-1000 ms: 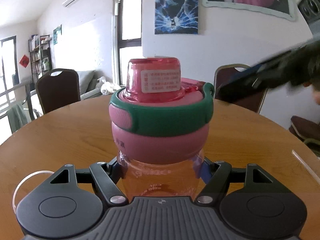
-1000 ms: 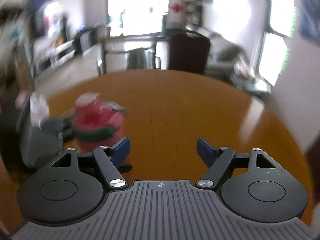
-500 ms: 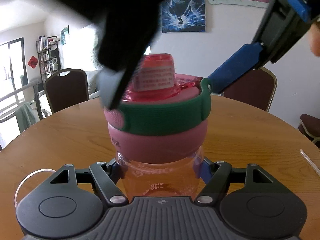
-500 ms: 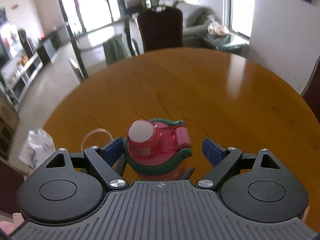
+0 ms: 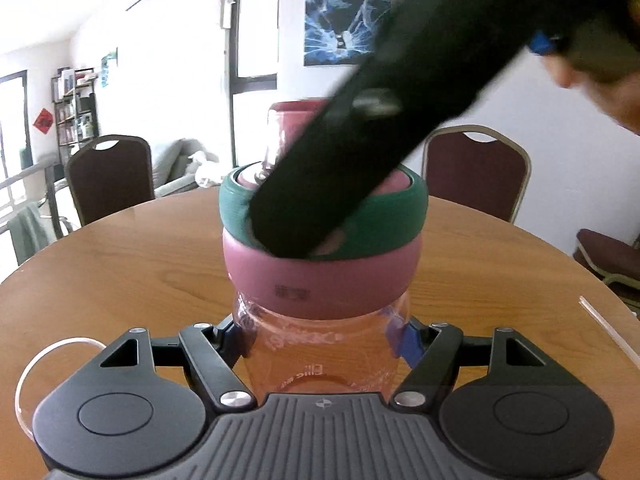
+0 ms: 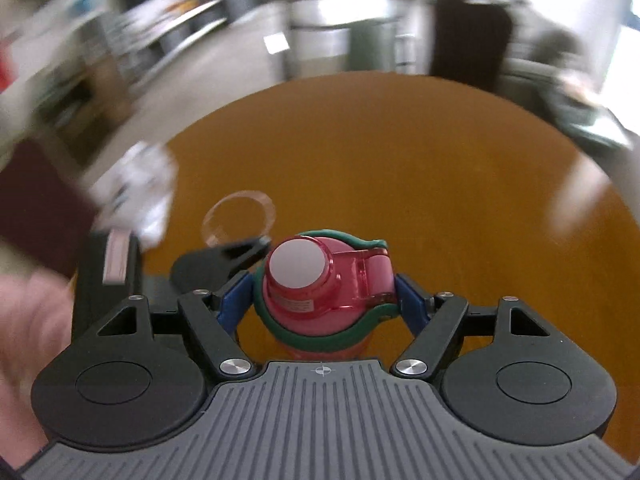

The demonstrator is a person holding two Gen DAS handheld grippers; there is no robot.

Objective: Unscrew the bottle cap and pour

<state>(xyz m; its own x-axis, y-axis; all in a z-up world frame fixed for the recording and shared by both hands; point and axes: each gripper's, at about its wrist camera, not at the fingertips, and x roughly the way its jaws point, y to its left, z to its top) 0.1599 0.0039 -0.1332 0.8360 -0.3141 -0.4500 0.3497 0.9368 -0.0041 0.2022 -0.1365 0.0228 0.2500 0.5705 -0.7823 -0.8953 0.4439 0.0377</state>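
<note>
A clear pink bottle (image 5: 320, 356) stands upright on the round wooden table (image 5: 120, 264). My left gripper (image 5: 322, 336) is shut on its body just below the cap. The cap (image 5: 320, 280) is pink with a green band and a flip-top spout. My right gripper (image 6: 322, 304) comes from above, with its blue pads (image 6: 234, 304) pressed on both sides of the cap (image 6: 304, 276). In the left wrist view one black finger (image 5: 340, 184) of it crosses in front of the cap and hides the spout.
A clear round rim (image 6: 239, 218), seemingly a cup, sits on the table just beyond the bottle. A thin clear strip (image 5: 608, 336) lies at the table's right side. Dark red chairs (image 5: 476, 176) stand behind the table. A hand (image 6: 28, 320) holds the left gripper.
My right gripper swung over the bottle, came down and shut on the cap. The cap has turned: its label no longer faces the left wrist camera. The left gripper has kept its hold.
</note>
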